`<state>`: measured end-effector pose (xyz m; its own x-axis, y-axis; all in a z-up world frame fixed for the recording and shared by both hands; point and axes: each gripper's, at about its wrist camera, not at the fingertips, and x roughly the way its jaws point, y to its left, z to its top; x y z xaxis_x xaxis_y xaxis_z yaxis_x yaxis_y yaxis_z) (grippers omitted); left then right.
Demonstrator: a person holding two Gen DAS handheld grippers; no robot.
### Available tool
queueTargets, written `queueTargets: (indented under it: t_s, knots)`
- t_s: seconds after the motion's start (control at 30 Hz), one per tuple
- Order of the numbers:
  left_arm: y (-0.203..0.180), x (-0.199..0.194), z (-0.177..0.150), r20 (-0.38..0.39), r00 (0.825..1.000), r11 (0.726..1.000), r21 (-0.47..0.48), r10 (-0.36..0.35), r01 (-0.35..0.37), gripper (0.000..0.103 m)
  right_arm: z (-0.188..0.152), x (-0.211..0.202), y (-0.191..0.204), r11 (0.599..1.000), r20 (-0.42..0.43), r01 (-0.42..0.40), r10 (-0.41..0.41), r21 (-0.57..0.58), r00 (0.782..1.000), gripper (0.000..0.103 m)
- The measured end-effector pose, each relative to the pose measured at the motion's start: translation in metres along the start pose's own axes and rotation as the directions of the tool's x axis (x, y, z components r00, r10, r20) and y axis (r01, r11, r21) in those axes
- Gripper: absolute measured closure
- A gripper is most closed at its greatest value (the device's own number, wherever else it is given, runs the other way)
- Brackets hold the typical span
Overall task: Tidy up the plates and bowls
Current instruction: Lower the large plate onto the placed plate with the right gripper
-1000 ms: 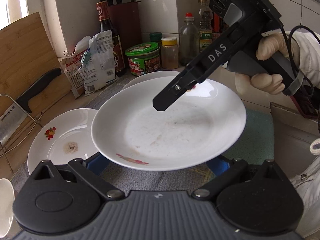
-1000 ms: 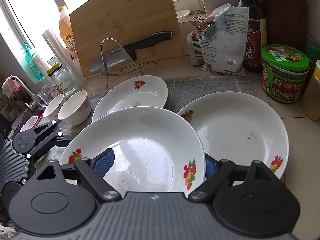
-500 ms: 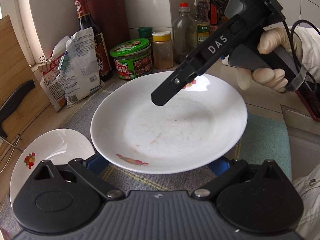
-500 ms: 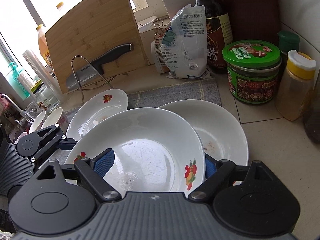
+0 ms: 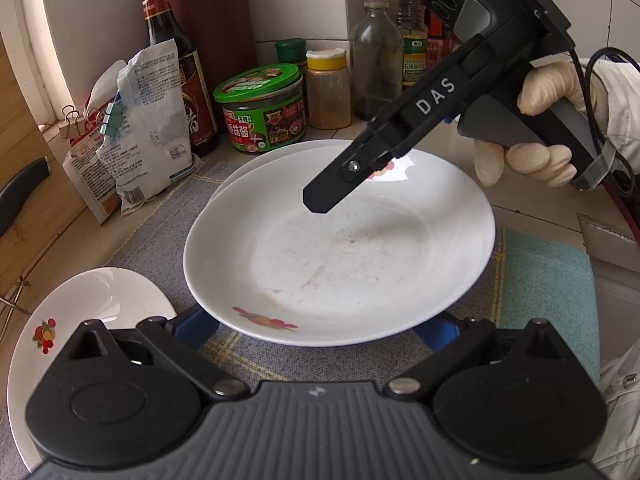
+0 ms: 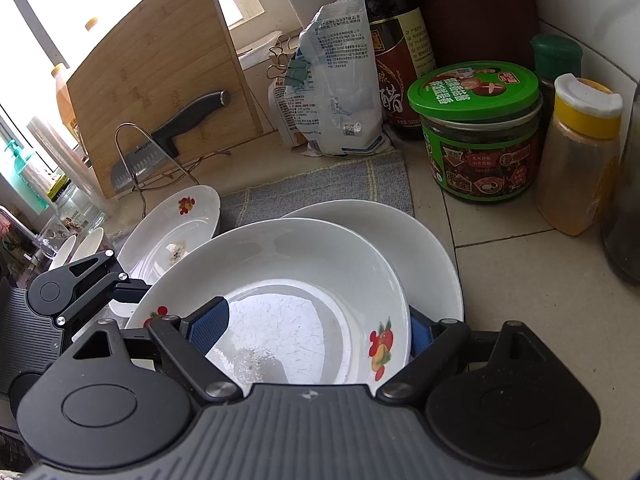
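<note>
A white fruit-patterned plate (image 5: 340,264) is held in the air between my two grippers, just above a second white plate (image 5: 256,160) on the grey mat. My left gripper (image 5: 320,328) grips its near rim, blue pads mostly hidden under it. My right gripper (image 6: 316,332) holds the opposite rim, one blue pad inside the plate (image 6: 304,280), the other outside; its body also shows in the left wrist view (image 5: 436,100). The lower plate (image 6: 416,248) shows behind the held one. A third plate (image 6: 172,224) lies to the left, with two small bowls (image 6: 80,246) beyond.
Jars and bottles crowd the back wall: a green-lidded jar (image 6: 476,128), a yellow-capped spice jar (image 6: 576,156), a dark sauce bottle (image 6: 396,68), a white bag (image 6: 336,84). A cutting board (image 6: 160,84) and a cleaver in a wire rack (image 6: 156,148) stand at left.
Both grippers have carried the held plate right and toward the back wall, over the second plate. The third plate has slid further left in both views.
</note>
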<state>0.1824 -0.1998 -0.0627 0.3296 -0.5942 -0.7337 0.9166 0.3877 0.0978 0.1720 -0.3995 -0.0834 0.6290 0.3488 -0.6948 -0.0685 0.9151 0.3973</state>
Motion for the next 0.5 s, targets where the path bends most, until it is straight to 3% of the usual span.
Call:
queueTargets:
  t_s: [0.5]
  knots:
    - [0.0044,0.0051,0.0005,-0.005,1.000,1.000,0.017,-0.007,0.008,0.002,-0.0017,-0.0020,-0.0057,1.000,0.006,0.008,-0.008,0.025,1.000,0.011]
